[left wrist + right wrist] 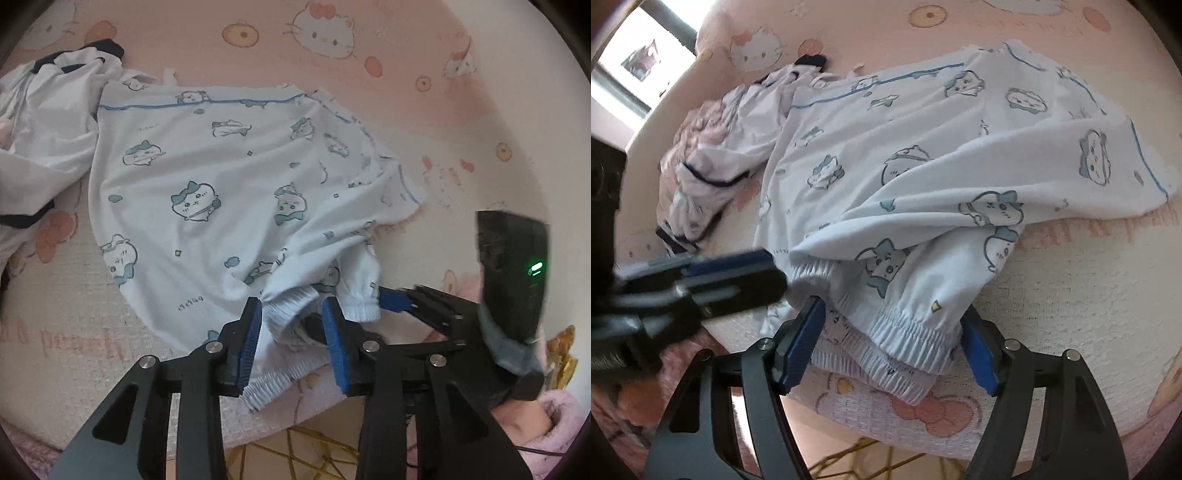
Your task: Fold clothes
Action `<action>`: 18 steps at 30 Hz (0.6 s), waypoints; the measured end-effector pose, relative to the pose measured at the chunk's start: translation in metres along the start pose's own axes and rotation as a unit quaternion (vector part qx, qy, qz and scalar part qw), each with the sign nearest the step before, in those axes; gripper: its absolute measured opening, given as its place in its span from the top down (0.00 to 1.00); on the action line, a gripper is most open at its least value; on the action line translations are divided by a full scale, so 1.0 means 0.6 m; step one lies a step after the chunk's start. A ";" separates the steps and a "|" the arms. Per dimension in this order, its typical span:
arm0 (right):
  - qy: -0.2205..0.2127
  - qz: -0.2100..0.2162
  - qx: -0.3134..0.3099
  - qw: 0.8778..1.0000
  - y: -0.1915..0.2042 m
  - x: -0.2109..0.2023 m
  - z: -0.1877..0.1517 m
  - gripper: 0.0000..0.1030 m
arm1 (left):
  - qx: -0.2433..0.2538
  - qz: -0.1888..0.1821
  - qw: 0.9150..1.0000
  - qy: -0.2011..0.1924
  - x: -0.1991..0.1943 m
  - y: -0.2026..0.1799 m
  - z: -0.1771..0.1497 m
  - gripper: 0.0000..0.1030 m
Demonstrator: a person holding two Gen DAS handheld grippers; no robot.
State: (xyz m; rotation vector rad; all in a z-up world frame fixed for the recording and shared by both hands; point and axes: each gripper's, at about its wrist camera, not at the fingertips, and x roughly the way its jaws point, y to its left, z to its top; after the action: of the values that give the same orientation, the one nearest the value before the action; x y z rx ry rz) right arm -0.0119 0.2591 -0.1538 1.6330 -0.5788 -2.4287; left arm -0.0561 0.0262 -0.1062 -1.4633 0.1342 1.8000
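Note:
A pale blue garment [207,177] printed with cartoon animals lies spread on a pink bed cover, its elastic waistband [291,301] at the near edge. My left gripper [293,306] stands open with a bunched piece of that waistband between its blue pads, which do not squeeze it. In the right wrist view the same garment [942,147] is folded over itself. My right gripper [892,314] is open wide, its fingers on either side of the gathered waistband [897,332]. The left gripper [731,273] shows blurred at the left, close to the cloth.
A crumpled white garment with dark trim [48,122] lies to the left, touching the blue one. The pink cover with cat prints [369,55] stretches beyond. A fluffy pink sleeve [554,424] is at lower right. A window [639,55] is at upper left.

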 end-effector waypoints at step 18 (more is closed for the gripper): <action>0.002 -0.011 0.133 0.991 -0.081 -0.026 0.019 0.30 | 0.080 0.124 0.989 -0.009 0.019 -0.025 0.001 0.96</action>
State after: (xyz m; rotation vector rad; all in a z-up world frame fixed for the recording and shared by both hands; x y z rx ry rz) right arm -0.0123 0.3115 -0.1562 1.7468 -0.9251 -2.4486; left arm -0.0474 0.0429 -0.1100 -1.3618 0.4592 1.9489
